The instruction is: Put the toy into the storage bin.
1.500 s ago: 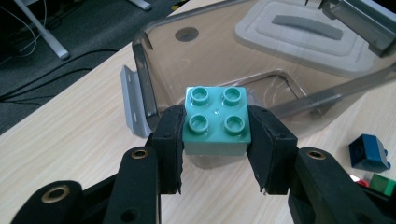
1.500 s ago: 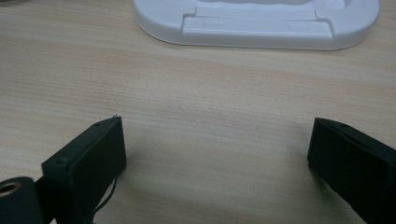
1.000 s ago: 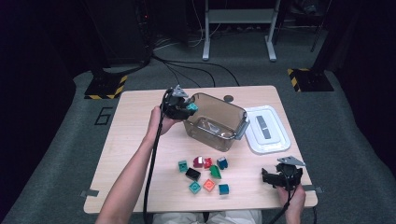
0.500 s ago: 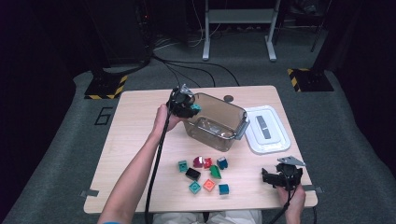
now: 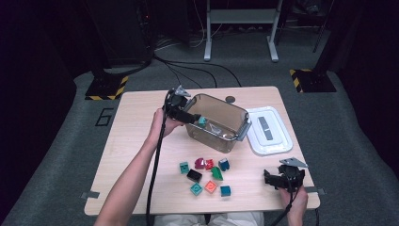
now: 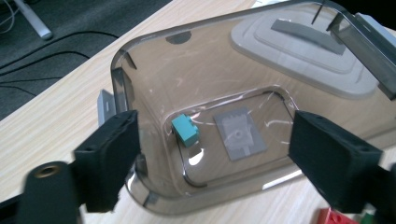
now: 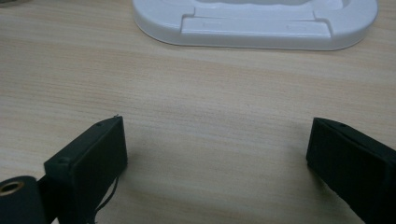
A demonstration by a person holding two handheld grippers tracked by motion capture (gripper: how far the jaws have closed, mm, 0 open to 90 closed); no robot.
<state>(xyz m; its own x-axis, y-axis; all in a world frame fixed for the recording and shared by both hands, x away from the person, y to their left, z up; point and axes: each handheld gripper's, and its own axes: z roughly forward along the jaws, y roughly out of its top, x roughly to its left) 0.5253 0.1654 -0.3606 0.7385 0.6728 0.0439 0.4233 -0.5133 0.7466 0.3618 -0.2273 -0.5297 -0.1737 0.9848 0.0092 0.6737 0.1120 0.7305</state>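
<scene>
**Left tongs spread over the bin, teal block inside**

Your left tongs (image 5: 195,117) hang over the near-left rim of the clear bin (image 5: 235,134); their jaws have just been opening and now stand wide apart with nothing pinched between them. In the left gripper view the teal block (image 6: 185,130) lies free on the bin's floor, just beside a grey moulded patch, touching neither jaw. Your right tongs (image 5: 273,179) rest well away from the bin, near the worktop's front right corner, jaws spread wide over bare wood and holding nothing.

The white lid (image 5: 268,130) lies flat on the worktop (image 5: 136,136) just to the right of the bin. In front of the bin sits a loose cluster of small blocks (image 5: 207,174) in teal, red, green, black and orange. Beyond the bin, the dark room shows grey carpet, black cables and a metal stand's legs.
</scene>
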